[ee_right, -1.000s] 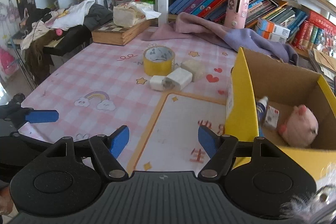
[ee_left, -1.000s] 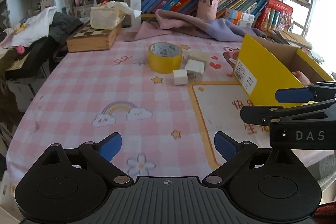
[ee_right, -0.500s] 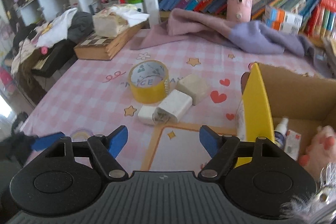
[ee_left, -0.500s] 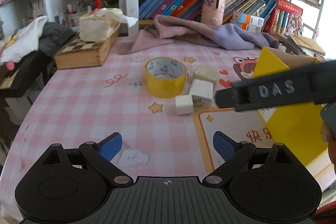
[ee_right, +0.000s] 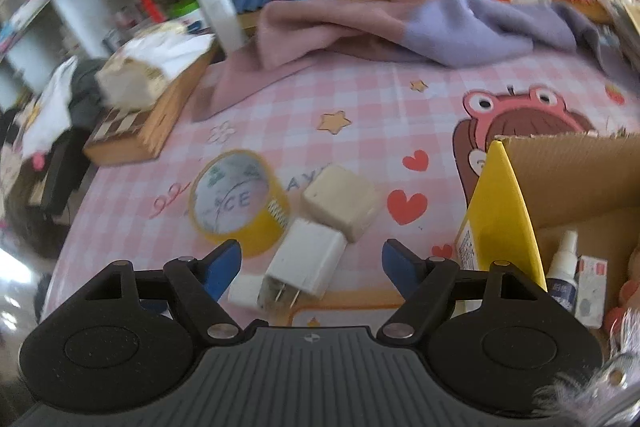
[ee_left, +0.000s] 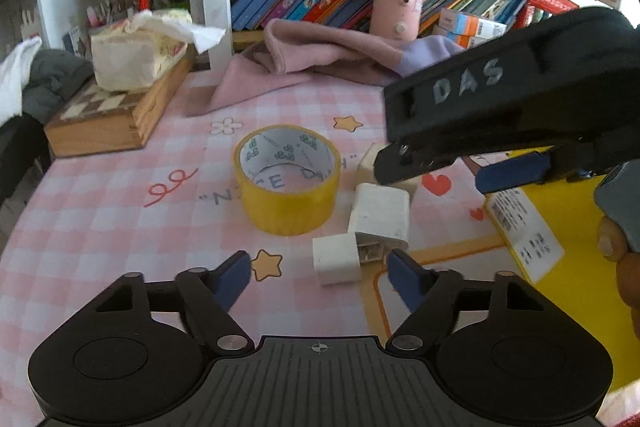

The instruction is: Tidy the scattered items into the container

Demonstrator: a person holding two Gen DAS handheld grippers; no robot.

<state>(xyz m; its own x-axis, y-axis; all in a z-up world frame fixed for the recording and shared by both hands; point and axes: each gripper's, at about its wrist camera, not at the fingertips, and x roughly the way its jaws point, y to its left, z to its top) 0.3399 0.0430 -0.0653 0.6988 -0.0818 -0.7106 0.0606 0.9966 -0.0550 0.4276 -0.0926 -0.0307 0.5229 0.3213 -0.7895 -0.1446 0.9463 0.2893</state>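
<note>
A yellow tape roll [ee_left: 287,179] [ee_right: 238,201] lies on the pink checked cloth. Beside it are a white charger [ee_left: 380,219] [ee_right: 308,261], a small white cube [ee_left: 336,259] [ee_right: 244,293] and a cream block [ee_right: 340,201]. The yellow cardboard box [ee_left: 560,219] [ee_right: 500,211] stands at the right, holding a spray bottle [ee_right: 562,269] and a small carton [ee_right: 592,291]. My left gripper [ee_left: 320,273] is open, just short of the small cube. My right gripper [ee_right: 312,263] is open, hovering over the white charger; its body shows in the left wrist view [ee_left: 500,115].
A wooden chessboard box [ee_left: 108,119] with a tissue pack [ee_left: 136,55] sits at the back left. A pink and purple cloth [ee_left: 320,59] lies along the back under shelves of books. A pink plush shows at the box's right edge [ee_right: 628,303].
Both grippers have moved forward toward the tape roll and chargers. The right gripper has swung left from the box and now hangs over the white charger.
</note>
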